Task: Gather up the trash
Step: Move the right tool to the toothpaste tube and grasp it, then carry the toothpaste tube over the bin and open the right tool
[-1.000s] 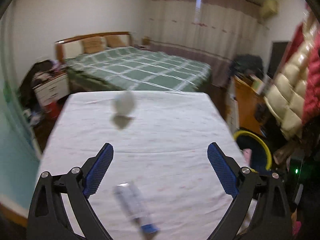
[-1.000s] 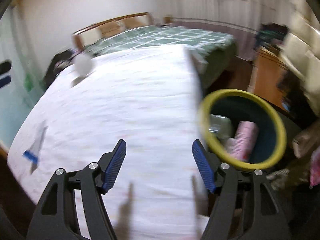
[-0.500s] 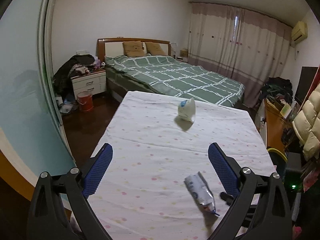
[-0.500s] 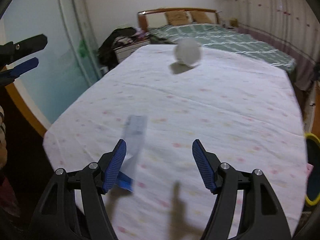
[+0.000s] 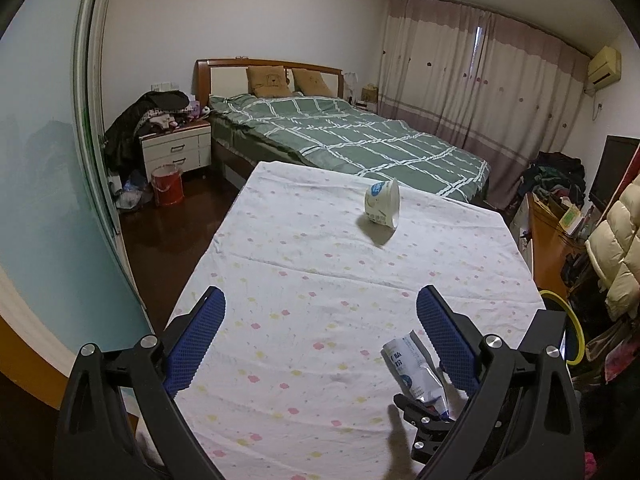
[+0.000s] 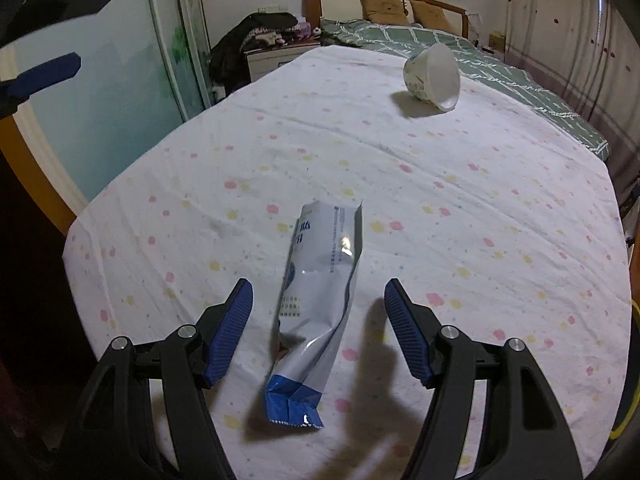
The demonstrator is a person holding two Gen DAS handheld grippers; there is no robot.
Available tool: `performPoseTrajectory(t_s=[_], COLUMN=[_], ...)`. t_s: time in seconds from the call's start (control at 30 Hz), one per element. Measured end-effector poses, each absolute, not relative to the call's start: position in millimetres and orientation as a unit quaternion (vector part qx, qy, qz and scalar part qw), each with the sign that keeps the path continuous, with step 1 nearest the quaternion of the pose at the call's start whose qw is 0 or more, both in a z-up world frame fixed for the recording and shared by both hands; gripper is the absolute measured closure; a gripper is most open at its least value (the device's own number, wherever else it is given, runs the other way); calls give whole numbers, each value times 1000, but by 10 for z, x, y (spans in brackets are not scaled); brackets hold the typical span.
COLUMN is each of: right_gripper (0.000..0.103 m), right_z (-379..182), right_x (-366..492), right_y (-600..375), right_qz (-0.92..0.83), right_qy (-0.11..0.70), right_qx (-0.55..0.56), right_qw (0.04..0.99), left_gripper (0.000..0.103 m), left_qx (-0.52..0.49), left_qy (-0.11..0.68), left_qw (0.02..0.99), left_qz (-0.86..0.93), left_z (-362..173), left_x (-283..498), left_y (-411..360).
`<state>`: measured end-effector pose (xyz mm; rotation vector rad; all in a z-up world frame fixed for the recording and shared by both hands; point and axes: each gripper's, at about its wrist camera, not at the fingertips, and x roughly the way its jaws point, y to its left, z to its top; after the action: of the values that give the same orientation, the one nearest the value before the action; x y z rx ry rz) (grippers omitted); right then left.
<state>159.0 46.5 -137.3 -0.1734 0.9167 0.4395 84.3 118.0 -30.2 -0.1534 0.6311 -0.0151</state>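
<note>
A silver and blue foil wrapper point(image 6: 316, 300) lies on the white dotted tablecloth point(image 6: 460, 200), between the open fingers of my right gripper point(image 6: 318, 304), which hovers over it without touching. The wrapper also shows in the left wrist view point(image 5: 416, 372). A white paper cup point(image 6: 434, 74) lies tipped on its side at the table's far end; it shows in the left wrist view too point(image 5: 382, 202). My left gripper point(image 5: 320, 320) is open and empty above the table's near left part.
A yellow-rimmed trash bin point(image 5: 570, 328) stands on the floor by the table's right side. A green checked bed point(image 5: 340, 136) lies beyond the table. A nightstand point(image 5: 176, 148) and a red bucket point(image 5: 166, 184) stand at far left. Clutter and coats fill the right.
My right gripper has swung from the yellow bin back over the table and moved in until the wrapper lies between its fingers. My left gripper has swung left and steadied.
</note>
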Motion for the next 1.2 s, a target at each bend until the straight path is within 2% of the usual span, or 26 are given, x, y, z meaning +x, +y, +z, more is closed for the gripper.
performPoseTrajectory(t_s=[0.17, 0.53, 0.97, 1.2], right_gripper=[69, 70, 70, 69], right_z=[-1397, -1271, -1023, -1105], right_x=[1580, 1594, 1638, 1623], right_y=[417, -188, -2176, -3196], right_qz=[209, 184, -16, -122], right_qy=[442, 433, 394, 389], right_qx=[-83, -22, 63, 103], right_qw=[868, 882, 917, 907], left_gripper=[8, 8, 8, 8], left_qx=[-71, -58, -39, -28], left_qy=[316, 325, 345, 358], left_qw=[946, 944, 936, 931], left_qz=[-13, -27, -55, -69], left_z=[-345, -372, -519, -594], left_x=[865, 937, 1205, 1390], left_y=[1111, 900, 444, 196])
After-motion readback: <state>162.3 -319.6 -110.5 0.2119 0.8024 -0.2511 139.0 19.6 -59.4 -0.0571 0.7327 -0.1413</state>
